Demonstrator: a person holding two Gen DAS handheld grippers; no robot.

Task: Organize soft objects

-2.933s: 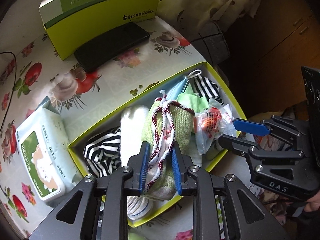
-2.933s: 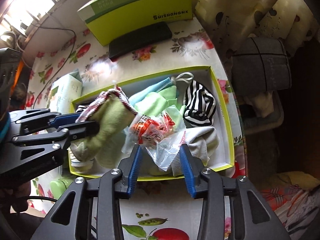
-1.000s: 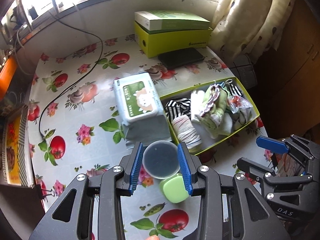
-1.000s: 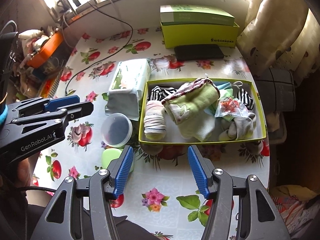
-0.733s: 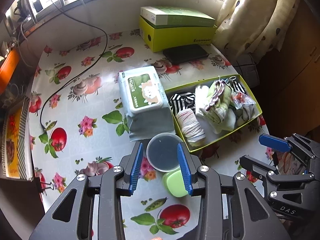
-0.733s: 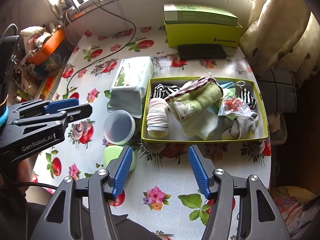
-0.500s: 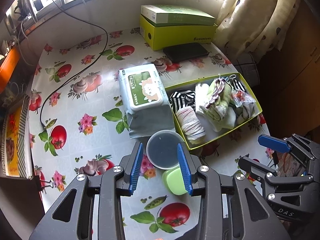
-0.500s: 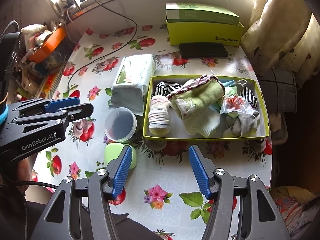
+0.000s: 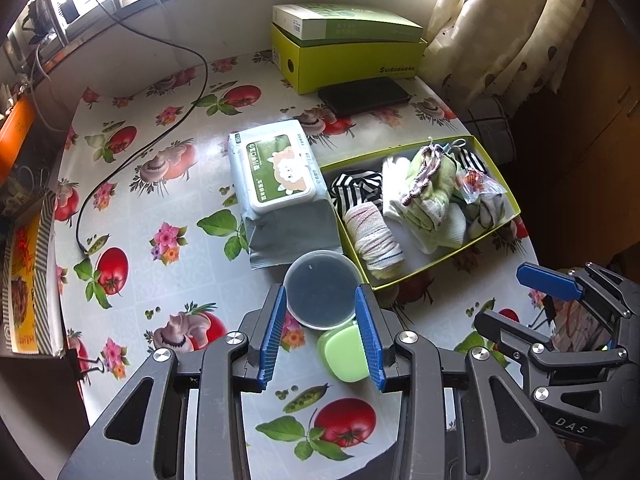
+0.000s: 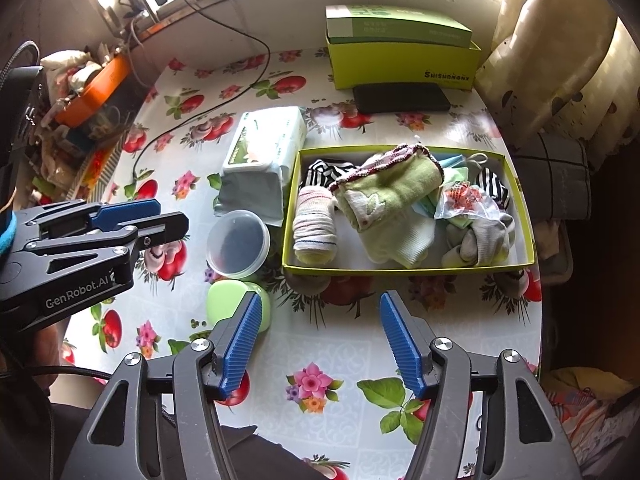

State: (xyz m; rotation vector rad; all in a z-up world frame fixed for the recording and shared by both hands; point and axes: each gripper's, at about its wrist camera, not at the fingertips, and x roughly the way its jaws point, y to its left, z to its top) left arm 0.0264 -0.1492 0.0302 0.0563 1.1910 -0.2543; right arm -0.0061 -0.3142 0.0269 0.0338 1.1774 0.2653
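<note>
A yellow-green shallow box (image 10: 404, 270) (image 9: 444, 258) on the flowered table holds the soft things: a green cloth with red-white trim (image 10: 384, 192) (image 9: 430, 184), a rolled striped sock (image 10: 314, 226) (image 9: 374, 238), black-and-white striped socks (image 10: 494, 186), grey socks (image 10: 480, 242) and a small clear bag with a red print (image 10: 464, 200). My left gripper (image 9: 320, 334) is open and empty, high above the table's front, over a round container. My right gripper (image 10: 320, 338) is open and empty, held back in front of the box.
A round clear plastic container (image 9: 321, 295) (image 10: 238, 244) and a small green case (image 9: 346, 354) (image 10: 236, 308) lie left of the box. A wet-wipes pack (image 9: 276, 168), a black phone (image 9: 364, 96), a yellow-green carton (image 9: 348, 54) and a black cable (image 9: 160, 128) sit farther back.
Both grippers let go of the cloth and the bag in the box, opened, and pulled far back and up. In the last half second they hardly moved.
</note>
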